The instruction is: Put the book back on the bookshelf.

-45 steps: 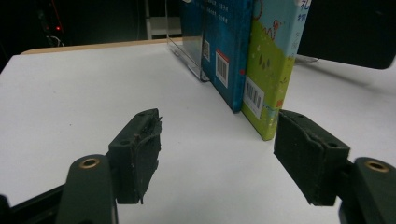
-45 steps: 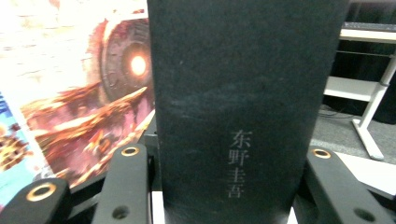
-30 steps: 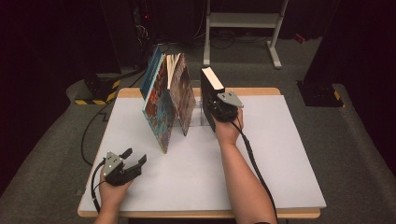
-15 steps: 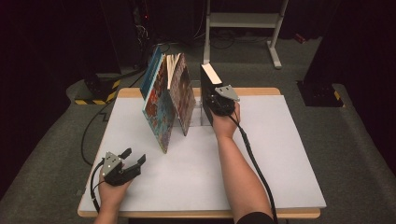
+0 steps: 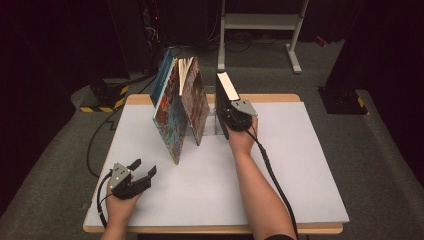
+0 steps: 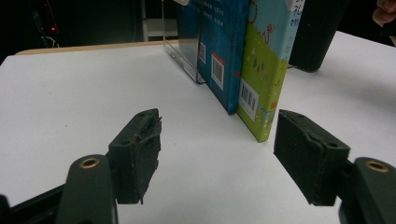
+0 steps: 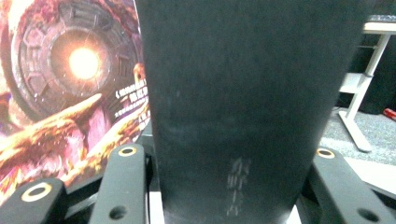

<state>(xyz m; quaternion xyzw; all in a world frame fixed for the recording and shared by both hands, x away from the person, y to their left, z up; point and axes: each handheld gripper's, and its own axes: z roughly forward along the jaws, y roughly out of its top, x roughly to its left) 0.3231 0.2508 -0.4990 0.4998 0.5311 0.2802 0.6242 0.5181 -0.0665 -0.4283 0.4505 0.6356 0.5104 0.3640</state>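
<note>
black right gripper point(image 5: 226, 111), jaws just easing wider, straddles the upright black hardback book point(image 5: 223, 97) standing right of the leaning colourful books point(image 5: 181, 107) on the white table point(image 5: 300, 150); left gripper point(image 5: 141, 172) open, empty, near edge.

From above, light falls on my white tabletop point(image 5: 300, 165), which shows bright and even, while the floor and the room behind it sink into near black along the top and both sides of the frame. Shadows under my arms are soft and faint. That picture is slightly soft and grainy.

In the left gripper view my fingers point(image 6: 135, 154) are in fair focus, and the tabletop turns pale with mild glare toward the right edge; the upper left is dark.

In the right gripper view the black book point(image 7: 243, 107) stands so close that it blurs, dull and textureless. The cover point(image 7: 70, 70) at the left glows, blurred, with a bright hot spot.
</note>
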